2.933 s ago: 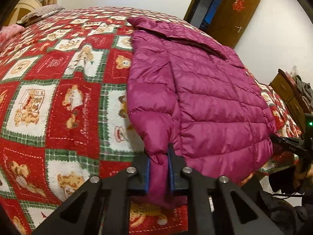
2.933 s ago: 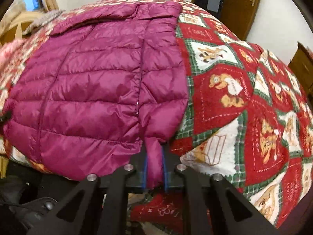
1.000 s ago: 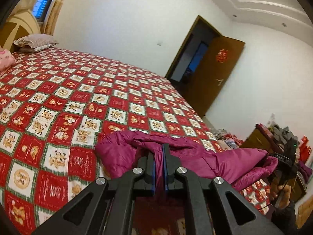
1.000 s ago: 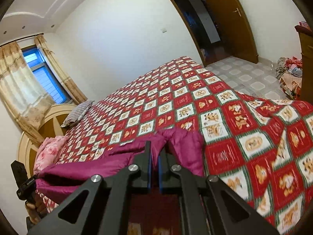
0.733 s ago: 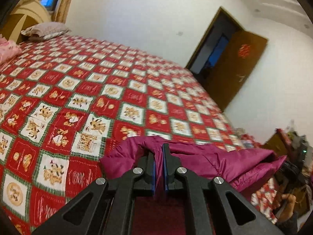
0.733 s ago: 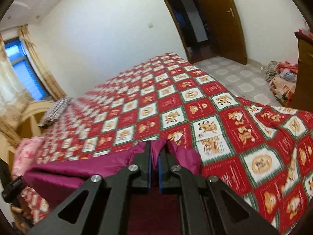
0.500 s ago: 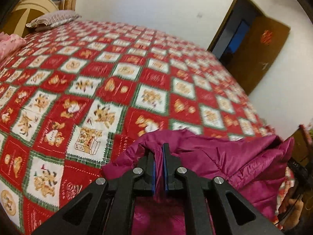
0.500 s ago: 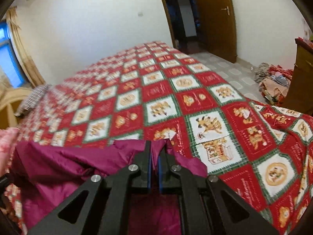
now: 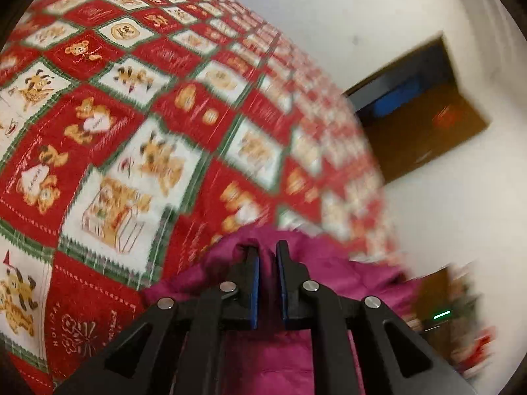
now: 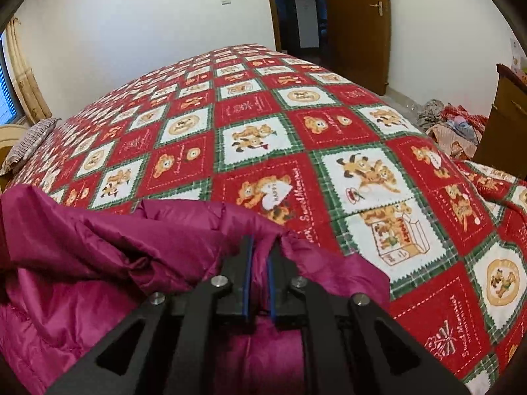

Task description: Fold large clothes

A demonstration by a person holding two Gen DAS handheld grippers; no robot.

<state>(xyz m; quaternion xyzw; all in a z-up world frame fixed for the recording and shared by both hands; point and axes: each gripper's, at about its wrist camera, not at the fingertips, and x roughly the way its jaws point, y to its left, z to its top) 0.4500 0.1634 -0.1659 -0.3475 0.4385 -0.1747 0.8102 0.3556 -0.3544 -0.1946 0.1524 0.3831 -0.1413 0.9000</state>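
1. Step in hand, as I read it: carrying the gathered edge of the jacket over the bed for the fold; it's bunched at the near edge of the bedspread, not yet laid flat.
2. Left claw: jaws opening, only a narrow gap so far; magenta fabric sits between the blue pads and looks pinched at present (left view is smeared, so I'm not certain).
3. Right claw: jaws easing open too, barely; a ridge of jacket fabric stands between the pads, and they seem to grip it.
4. Where the jacket is: heaped under and just ahead of both claws, at the near edge of the bed; the rest of the bedspread ahead shows nothing on it.
5. Orientation: from the right view the bulk runs off to the left of the claw, so I judge the long axis lies across the bed edge, claw to claw; which end is collar or hem I can't tell from the crumple.
6. Next move, my call: lower the held edge onto the layer beneath, line up the corners, then let go both sides together; uneven release risks a skewed fold, and the slick puffy shell may slide.
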